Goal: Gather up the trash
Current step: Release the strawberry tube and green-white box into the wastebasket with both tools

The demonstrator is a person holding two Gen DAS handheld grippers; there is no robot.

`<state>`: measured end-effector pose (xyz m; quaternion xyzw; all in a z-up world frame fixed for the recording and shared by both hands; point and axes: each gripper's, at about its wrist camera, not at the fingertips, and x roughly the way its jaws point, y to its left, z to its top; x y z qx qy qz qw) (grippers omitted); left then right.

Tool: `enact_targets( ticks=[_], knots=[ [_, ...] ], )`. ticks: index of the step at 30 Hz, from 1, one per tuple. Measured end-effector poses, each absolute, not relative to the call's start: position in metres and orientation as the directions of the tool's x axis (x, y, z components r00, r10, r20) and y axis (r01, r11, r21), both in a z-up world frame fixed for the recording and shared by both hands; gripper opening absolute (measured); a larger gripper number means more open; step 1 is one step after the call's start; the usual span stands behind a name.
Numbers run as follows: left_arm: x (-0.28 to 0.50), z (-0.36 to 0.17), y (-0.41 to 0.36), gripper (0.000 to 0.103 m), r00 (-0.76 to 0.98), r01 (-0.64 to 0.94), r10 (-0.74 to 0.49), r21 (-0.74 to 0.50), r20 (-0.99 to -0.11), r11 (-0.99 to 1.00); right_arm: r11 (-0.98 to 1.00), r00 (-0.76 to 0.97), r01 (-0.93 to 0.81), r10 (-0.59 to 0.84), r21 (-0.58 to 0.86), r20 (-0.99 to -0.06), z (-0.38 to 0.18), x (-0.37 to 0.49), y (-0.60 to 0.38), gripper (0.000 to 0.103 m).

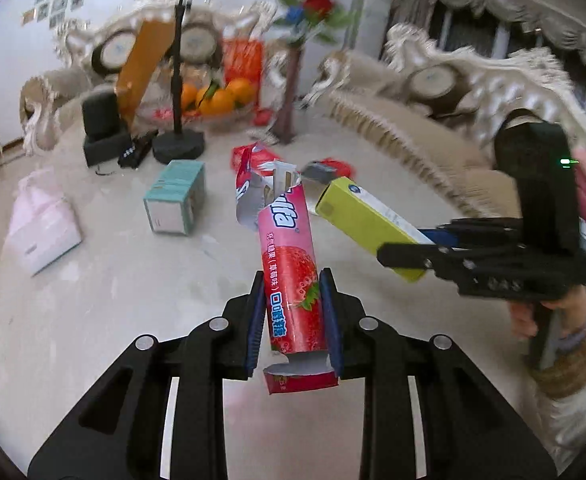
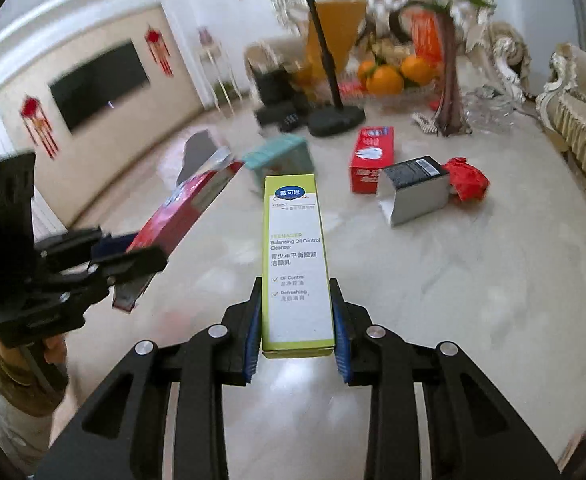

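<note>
Pink strawberry candy box [image 1: 293, 272] sits pinched between the blue pads of the left gripper [image 1: 293, 312] in the left wrist view, torn flaps at both ends, lifted clear of the pale marble tabletop [image 1: 113, 280]. Off to its right, the right gripper [image 1: 425, 258] comes in holding the lime-green box [image 1: 363, 220]. Beyond the tips lie a teal box [image 1: 175, 202] and a white tissue pack [image 1: 41, 228]. Over to the right wrist view: the right gripper [image 2: 296, 320] clamps the green cleanser box [image 2: 296, 264] low down, box pointing straight ahead. Ahead and to the right wait a red toothpaste box [image 2: 371, 160], a black-and-silver carton [image 2: 415, 190] and a crumpled red wrapper [image 2: 467, 180]. No bin shows, so the sensible play is firm grips, both boxes carried apart so they don't knock.
</note>
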<state>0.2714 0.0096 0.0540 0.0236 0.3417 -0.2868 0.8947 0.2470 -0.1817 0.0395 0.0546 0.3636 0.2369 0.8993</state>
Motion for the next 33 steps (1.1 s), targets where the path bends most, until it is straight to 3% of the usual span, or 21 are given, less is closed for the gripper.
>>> enact_targets(
  ticks=[5, 9, 15, 24, 33],
  knots=[
    [0.147, 0.049, 0.029, 0.027, 0.553, 0.548, -0.588, -0.275, -0.59, 0.79, 0.839, 0.612, -0.402, 0.543, 0.366, -0.575, 0.031, 0.143, -0.195, 0.029],
    [0.074, 0.017, 0.03, 0.027, 0.445, 0.524, -0.613, -0.366, -0.653, 0.769, 0.78, 0.49, -0.398, 0.626, 0.484, -0.606, 0.011, 0.072, -0.193, 0.029],
    [0.012, -0.028, 0.024, 0.027, 0.312, 0.458, -0.592, -0.428, -0.743, 0.779, 0.767, 0.342, -0.395, 0.633, 0.505, -0.694, -0.016, 0.013, -0.171, 0.029],
    [-0.012, -0.135, 0.002, 0.027, 0.177, 0.427, -0.365, -0.262, -0.914, 0.865, 0.883, 0.185, -0.328, 0.41, 0.337, -0.893, -0.131, 0.008, -0.131, 0.029],
    [-0.001, -0.174, -0.001, 0.027, 0.136, 0.373, -0.298, -0.23, -0.945, 0.899, 0.91, 0.124, -0.315, 0.32, 0.268, -0.939, -0.187, 0.02, -0.109, 0.029]
  ],
)
